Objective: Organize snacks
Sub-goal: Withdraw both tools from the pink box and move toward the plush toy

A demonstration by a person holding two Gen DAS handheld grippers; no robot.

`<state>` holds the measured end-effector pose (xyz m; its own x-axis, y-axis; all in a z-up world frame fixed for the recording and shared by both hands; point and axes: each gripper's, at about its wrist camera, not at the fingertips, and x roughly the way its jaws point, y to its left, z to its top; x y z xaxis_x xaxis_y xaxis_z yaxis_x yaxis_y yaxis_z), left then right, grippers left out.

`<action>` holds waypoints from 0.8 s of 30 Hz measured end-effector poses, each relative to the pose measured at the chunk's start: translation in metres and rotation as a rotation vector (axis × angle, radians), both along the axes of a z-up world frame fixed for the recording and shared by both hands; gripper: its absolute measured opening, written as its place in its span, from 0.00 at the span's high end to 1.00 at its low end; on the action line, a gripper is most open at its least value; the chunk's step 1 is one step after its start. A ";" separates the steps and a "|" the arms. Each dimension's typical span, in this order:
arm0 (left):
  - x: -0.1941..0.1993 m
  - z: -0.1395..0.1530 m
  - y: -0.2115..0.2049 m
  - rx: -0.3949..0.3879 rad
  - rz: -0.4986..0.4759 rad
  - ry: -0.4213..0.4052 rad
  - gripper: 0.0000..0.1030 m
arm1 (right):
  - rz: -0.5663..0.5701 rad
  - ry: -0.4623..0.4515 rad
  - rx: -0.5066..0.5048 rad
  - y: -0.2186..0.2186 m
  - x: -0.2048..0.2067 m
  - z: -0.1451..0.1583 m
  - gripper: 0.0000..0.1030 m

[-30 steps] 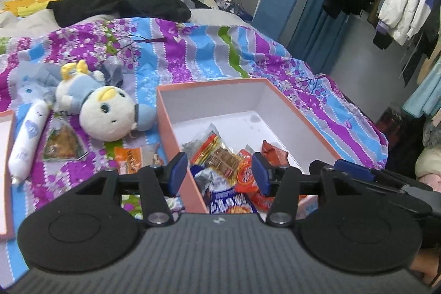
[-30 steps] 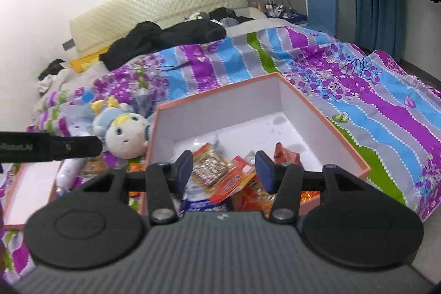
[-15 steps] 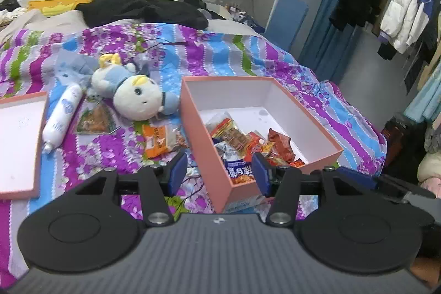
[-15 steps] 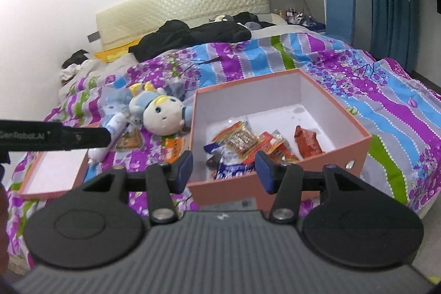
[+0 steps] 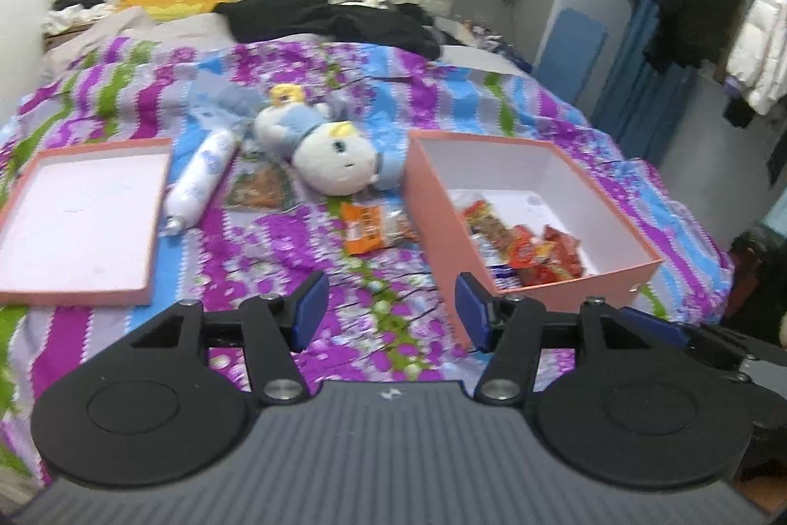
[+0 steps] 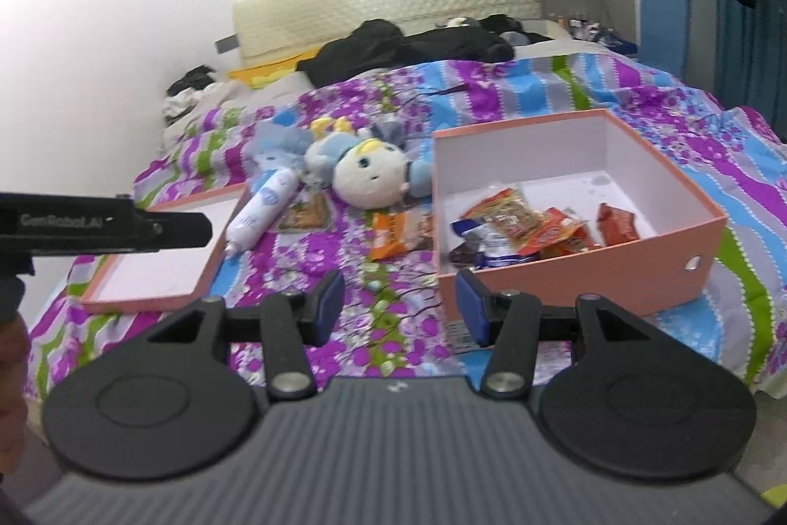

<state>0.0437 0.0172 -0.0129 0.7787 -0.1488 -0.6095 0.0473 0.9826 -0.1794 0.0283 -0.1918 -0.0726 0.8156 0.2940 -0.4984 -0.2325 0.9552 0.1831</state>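
A pink box [image 5: 433,200] [image 6: 580,279] with a white inside sits on the bed and holds several snack packets [image 5: 536,249] [image 6: 521,225]. An orange packet [image 5: 363,227] [image 6: 388,235] lies on the quilt just left of the box. A clear packet [image 5: 259,193] [image 6: 306,214] and a white tube [image 5: 200,180] [image 6: 263,205] lie further left. My left gripper [image 5: 388,311] is open and empty, above the quilt in front of the box's near left corner. My right gripper [image 6: 398,306] is open and empty, held in front of the box.
The box lid [image 5: 83,210] [image 6: 157,264] lies upturned at the left. A plush doll [image 5: 334,156] [image 6: 366,170] lies behind the loose packets. Dark clothes [image 5: 334,13] are piled near the headboard. A clothes rack [image 5: 713,8] stands right of the bed.
Both grippers have pulled back and away from the box. The whole box, the lid and the loose packets now show. Both stay open and empty.
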 end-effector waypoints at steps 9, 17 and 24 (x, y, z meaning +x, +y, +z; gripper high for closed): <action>-0.016 -0.027 0.019 -0.006 0.091 0.039 0.38 | 0.082 0.034 -0.042 0.023 -0.005 -0.019 0.49; -0.001 -0.056 0.038 -0.011 0.105 0.087 0.35 | 0.080 0.019 -0.142 0.045 0.008 -0.035 0.49; 0.040 -0.080 0.070 -0.001 0.144 0.104 0.30 | 0.112 -0.038 -0.244 0.076 0.039 -0.044 0.49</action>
<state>0.0835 0.0870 -0.0929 0.7248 -0.0405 -0.6878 -0.1133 0.9777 -0.1769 0.0672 -0.1158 -0.1169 0.8040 0.2585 -0.5356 -0.3418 0.9378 -0.0605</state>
